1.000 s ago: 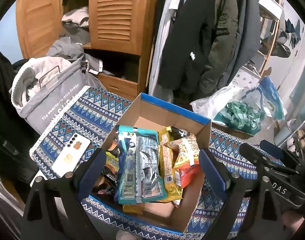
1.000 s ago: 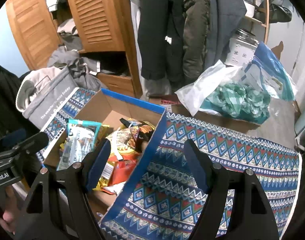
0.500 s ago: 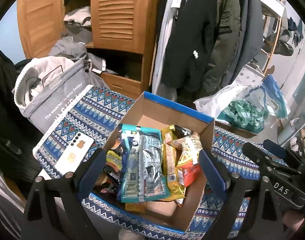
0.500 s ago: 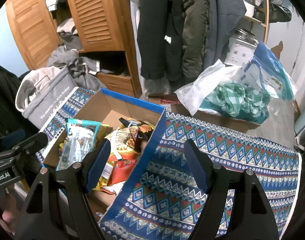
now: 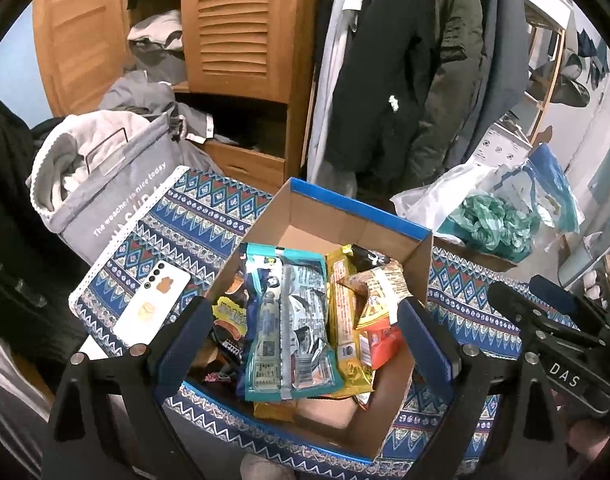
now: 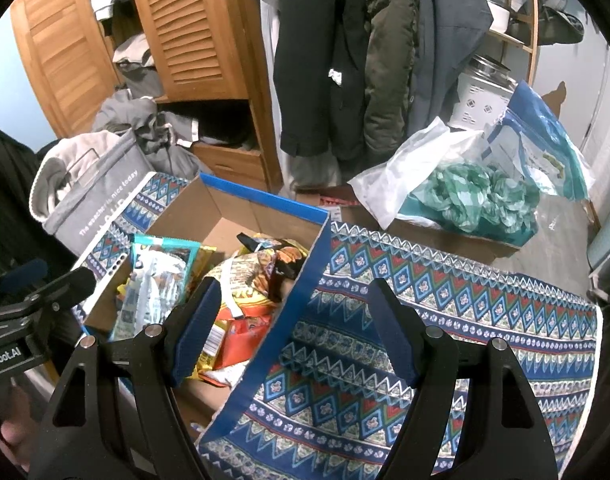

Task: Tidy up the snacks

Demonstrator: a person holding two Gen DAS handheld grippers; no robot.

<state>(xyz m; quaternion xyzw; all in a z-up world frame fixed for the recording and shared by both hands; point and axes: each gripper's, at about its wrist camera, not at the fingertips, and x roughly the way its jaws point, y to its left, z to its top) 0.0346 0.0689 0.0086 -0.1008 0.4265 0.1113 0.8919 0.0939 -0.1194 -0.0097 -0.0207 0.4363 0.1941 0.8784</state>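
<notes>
your left gripper (image 5: 303, 336) hangs open and empty above the cardboard box (image 5: 393, 236) of snack packets (image 5: 289, 320) on the patterned cloth (image 6: 445, 320); your right gripper (image 6: 293, 328), likewise open and empty, straddles the box's right wall

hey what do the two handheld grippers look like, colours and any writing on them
Both are black frames with silver bolt heads and two fingers faced with dark blue pads. The left gripper appears in the right wrist view with white lettering ending "nRobot.AI". The right gripper shows "DAS" in white in the left wrist view.
</notes>
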